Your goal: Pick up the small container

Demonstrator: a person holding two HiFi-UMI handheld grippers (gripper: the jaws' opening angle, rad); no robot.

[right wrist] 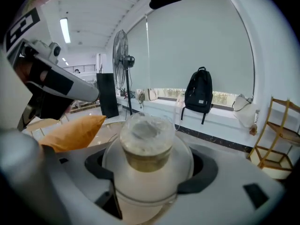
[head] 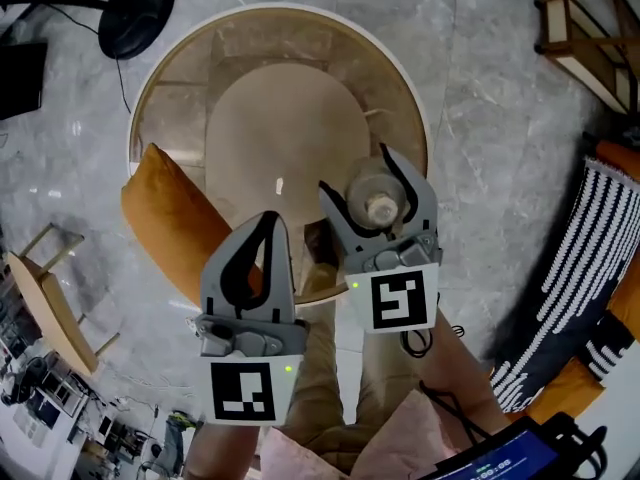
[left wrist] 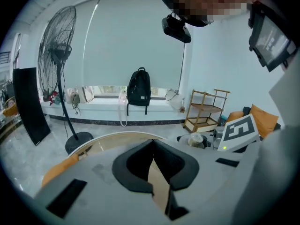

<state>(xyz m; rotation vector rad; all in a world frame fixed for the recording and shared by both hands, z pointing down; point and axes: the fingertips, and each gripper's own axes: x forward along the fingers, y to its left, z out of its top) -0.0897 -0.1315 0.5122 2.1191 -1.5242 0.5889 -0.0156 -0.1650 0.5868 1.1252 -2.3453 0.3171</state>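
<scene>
The small container (head: 377,199), a clear round jar with a pale lid, is held up above the round glass table (head: 180,63). My right gripper (head: 356,173) is shut on it, one jaw on either side. In the right gripper view the container (right wrist: 149,149) fills the space between the jaws of the right gripper (right wrist: 150,168). My left gripper (head: 268,220) hovers beside it, nearer me, shut with nothing in it; its jaws meet in the left gripper view (left wrist: 152,143). From there the container (left wrist: 195,138) shows at the right.
An orange cushion (head: 165,218) lies at the table's left edge. A fan base (head: 137,13) stands on the floor at the back left, a wooden shelf (head: 585,28) at the back right, a striped cushion (head: 590,258) to the right, a wooden stool (head: 50,298) to the left.
</scene>
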